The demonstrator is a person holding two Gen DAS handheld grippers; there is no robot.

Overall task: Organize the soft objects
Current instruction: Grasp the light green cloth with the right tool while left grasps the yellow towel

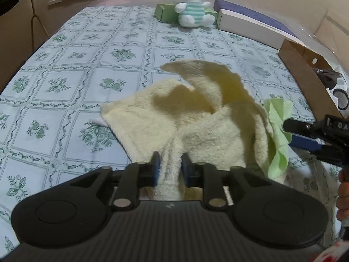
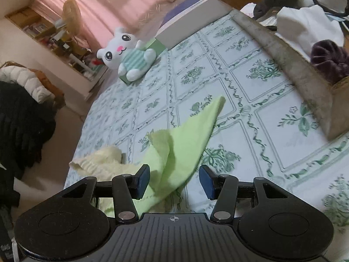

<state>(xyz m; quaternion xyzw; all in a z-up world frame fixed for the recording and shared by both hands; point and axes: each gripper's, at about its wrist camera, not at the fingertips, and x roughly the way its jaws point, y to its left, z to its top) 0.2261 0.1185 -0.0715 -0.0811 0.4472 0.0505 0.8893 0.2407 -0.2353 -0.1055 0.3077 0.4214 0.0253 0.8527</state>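
L gripper point(image 1: 170, 167) pinches a bunched edge of the cream towel point(image 1: 196, 118) on the tablecloth point(image 1: 87, 65); R gripper point(image 2: 174, 181) jaws apart, green cloth point(image 2: 181, 148) between pads, ungripped; step, I judge: sorting cloths; next: lift towel toward cardboard box point(image 2: 294, 65).

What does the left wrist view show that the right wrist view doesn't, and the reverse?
Left wrist only: the left hand-held gripper pinching a fold of the cream towel.

Right wrist only: the right hand-held gripper open around the green cloth, a purple scrunchie in the cardboard box, pink curtains.

Both: towel, cloth, box, plush bunny, floral tablecloth.
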